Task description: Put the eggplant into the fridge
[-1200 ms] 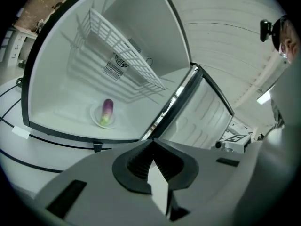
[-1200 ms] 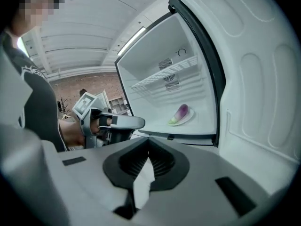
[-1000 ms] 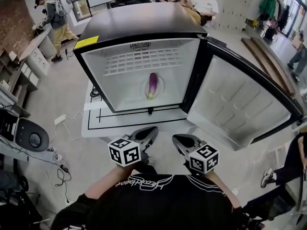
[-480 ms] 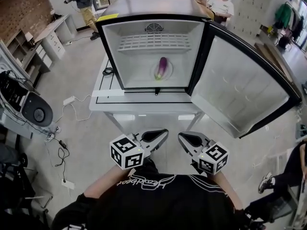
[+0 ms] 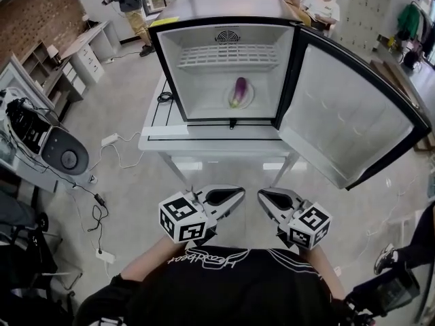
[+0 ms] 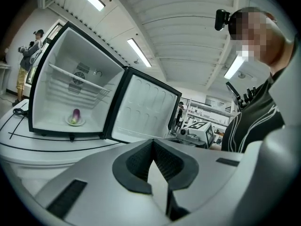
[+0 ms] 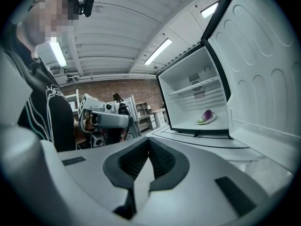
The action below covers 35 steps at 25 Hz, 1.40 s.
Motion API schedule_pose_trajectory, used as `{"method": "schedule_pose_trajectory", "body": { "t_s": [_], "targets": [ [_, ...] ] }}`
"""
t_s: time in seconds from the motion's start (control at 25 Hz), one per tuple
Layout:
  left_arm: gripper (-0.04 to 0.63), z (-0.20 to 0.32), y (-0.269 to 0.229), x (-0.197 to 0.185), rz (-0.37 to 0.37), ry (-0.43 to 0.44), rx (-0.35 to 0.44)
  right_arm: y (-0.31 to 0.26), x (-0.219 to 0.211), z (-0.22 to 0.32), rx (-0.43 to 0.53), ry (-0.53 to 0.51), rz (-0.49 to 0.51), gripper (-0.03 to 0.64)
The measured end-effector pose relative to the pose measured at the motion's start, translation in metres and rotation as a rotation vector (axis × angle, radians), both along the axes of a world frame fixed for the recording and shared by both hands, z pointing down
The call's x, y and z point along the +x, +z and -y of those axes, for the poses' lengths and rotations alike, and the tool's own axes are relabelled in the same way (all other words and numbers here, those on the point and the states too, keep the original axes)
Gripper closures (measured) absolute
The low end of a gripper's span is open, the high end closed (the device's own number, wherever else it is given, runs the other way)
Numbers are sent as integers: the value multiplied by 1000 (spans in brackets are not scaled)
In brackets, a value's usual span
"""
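Observation:
A purple eggplant lies on a small white plate on the floor of the open fridge. The fridge stands on a white table, its door swung wide to the right. Both grippers hang close to my chest, well short of the table. My left gripper is shut with nothing in it, and my right gripper is shut and empty too. The left gripper view shows the eggplant far off beyond the left gripper. The right gripper view shows the eggplant past the right gripper.
Cables and a power strip trail over the floor at the left by a grey round device. Desks line the left wall. Several people stand behind the fridge. Bare floor lies between me and the table.
Both grippers have drawn back from the fridge, staying shut. The fridge and table now look farther off and more floor shows. The eggplant has not moved on its plate.

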<state>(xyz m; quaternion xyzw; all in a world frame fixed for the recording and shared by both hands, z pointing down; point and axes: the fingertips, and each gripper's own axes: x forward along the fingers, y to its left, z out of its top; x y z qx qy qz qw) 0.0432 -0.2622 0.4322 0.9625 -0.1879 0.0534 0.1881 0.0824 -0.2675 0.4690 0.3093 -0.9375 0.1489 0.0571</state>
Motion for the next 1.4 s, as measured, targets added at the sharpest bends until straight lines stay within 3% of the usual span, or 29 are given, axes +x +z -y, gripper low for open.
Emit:
{"method": "schedule_pose_trajectory", "body": {
  "t_s": [0.32, 0.84, 1.4],
  "targets": [
    [588, -37, -7, -25, -8, 41, 25, -8, -32, -41, 4, 3, 21, 609],
    [586, -132, -25, -125, -25, 70, 62, -27, -134, -142, 42, 3, -36, 609],
    [588, -211, -34, -195, -39, 107, 103, -36, -196, -223, 86, 60, -70, 609]
  ]
}}
